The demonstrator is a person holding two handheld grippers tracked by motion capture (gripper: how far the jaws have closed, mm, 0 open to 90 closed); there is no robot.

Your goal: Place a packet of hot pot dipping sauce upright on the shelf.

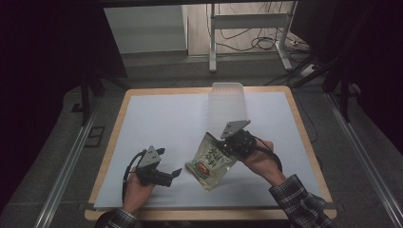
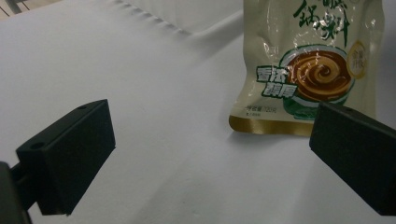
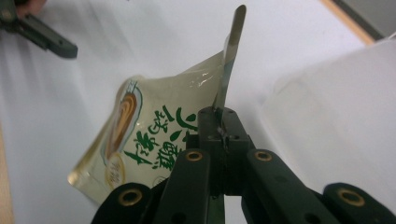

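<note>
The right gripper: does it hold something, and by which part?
Yes. The right gripper is shut on the sauce pouch, pinching its flat sealed top edge, so the pouch hangs below. The left gripper is open and holds nothing.

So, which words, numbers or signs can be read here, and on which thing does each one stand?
Pouch, top: large green Chinese characters, cut off and too distorted to quote.
Pouch, beside the swirl picture: green label with white Chinese characters, too blurred to quote.
Pouch, round gold seal: too small to read.
Pouch, small line near the gold bottom edge: too small to read.
</note>
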